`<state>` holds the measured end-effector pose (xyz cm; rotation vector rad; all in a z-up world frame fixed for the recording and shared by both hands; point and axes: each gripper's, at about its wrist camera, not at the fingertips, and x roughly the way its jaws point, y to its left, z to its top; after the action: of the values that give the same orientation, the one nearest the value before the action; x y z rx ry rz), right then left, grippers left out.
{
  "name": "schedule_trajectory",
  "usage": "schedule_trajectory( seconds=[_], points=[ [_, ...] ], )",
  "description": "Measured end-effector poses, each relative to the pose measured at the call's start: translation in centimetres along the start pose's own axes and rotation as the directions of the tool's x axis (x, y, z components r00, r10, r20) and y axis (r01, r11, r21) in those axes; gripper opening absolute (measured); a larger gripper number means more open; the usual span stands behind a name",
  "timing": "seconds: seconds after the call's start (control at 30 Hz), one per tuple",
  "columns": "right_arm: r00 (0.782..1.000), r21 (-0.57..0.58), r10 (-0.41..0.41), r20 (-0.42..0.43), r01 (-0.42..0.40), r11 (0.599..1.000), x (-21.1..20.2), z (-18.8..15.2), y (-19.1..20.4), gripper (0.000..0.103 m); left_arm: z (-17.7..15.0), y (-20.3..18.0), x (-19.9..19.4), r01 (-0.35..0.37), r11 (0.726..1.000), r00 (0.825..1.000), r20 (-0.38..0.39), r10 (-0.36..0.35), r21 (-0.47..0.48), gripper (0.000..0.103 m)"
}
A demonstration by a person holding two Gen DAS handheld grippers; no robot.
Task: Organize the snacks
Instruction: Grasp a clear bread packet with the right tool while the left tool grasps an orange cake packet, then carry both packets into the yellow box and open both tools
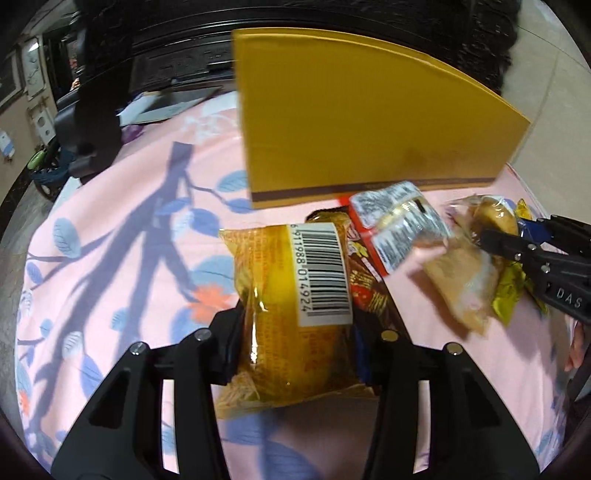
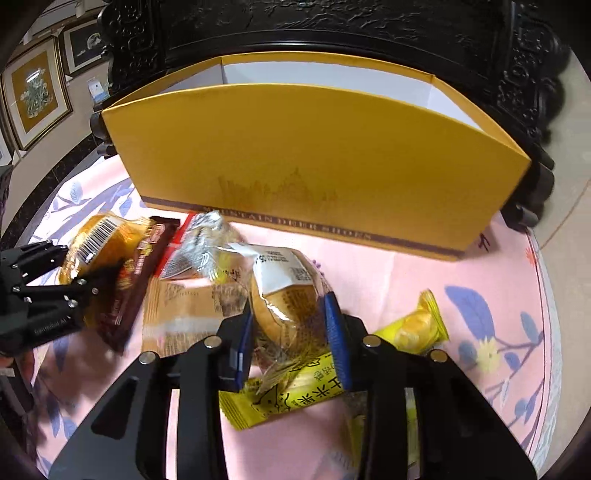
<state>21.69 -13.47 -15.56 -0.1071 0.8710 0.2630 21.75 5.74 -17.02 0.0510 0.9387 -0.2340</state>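
Note:
My left gripper (image 1: 299,350) is shut on an orange snack packet (image 1: 295,295) with a barcode label, its pads pressing both sides. The right wrist view shows that gripper (image 2: 79,266) at the left edge with the same packet (image 2: 96,240). My right gripper (image 2: 290,332) is shut on a clear-wrapped bun (image 2: 284,291) with a white label, between blue pads (image 2: 336,332). In the left wrist view the right gripper (image 1: 517,230) reaches in from the right around the bun (image 1: 495,218). A tall yellow box (image 2: 314,158), open on top and white inside, stands behind the snacks (image 1: 369,122).
On the pink leaf-print cloth (image 1: 129,258) lie a brown chocolate packet (image 2: 136,280), a red-and-silver packet (image 2: 199,240), a tan packet (image 2: 181,314) and yellow packets (image 2: 413,325) (image 2: 295,398). Dark carved furniture (image 2: 332,29) rises behind the box.

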Motion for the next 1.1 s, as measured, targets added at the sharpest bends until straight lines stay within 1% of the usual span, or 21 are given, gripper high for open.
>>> schedule_trajectory(
  seconds=[0.1,0.23,0.43,0.63,0.87,1.1],
  points=[
    [1.000,0.021,0.014,0.014,-0.014,1.000,-1.3,-0.9,-0.3,0.035,-0.6,-1.3,-0.4,0.022,1.000,1.000,0.003,-0.022,0.011,0.046],
    [0.999,0.045,0.013,0.032,-0.015,0.999,-2.5,-1.7,-0.7,0.035,-1.1,-2.2,-0.7,0.048,0.999,0.999,0.009,-0.048,0.004,0.045],
    [0.997,0.086,0.009,0.078,-0.016,0.996,-4.5,-2.6,-1.6,0.035,-1.4,-3.1,-2.0,0.062,0.998,0.997,0.037,-0.062,-0.004,0.043],
    [0.994,0.099,0.019,0.103,-0.029,0.995,-5.7,-2.7,-1.9,0.034,-1.3,-3.7,-3.6,0.053,0.999,0.997,0.057,-0.053,-0.003,0.043],
    [0.990,0.078,0.035,0.136,-0.046,0.996,-7.5,-2.9,-0.9,0.034,-1.2,-4.6,-5.2,0.037,0.999,0.997,0.063,-0.037,0.004,0.043],
    [0.985,0.079,0.031,0.171,-0.045,0.996,-9.3,-3.0,-0.8,0.034,-0.5,-5.4,-7.3,0.030,1.000,0.994,0.106,-0.031,0.009,0.043]
  ],
)
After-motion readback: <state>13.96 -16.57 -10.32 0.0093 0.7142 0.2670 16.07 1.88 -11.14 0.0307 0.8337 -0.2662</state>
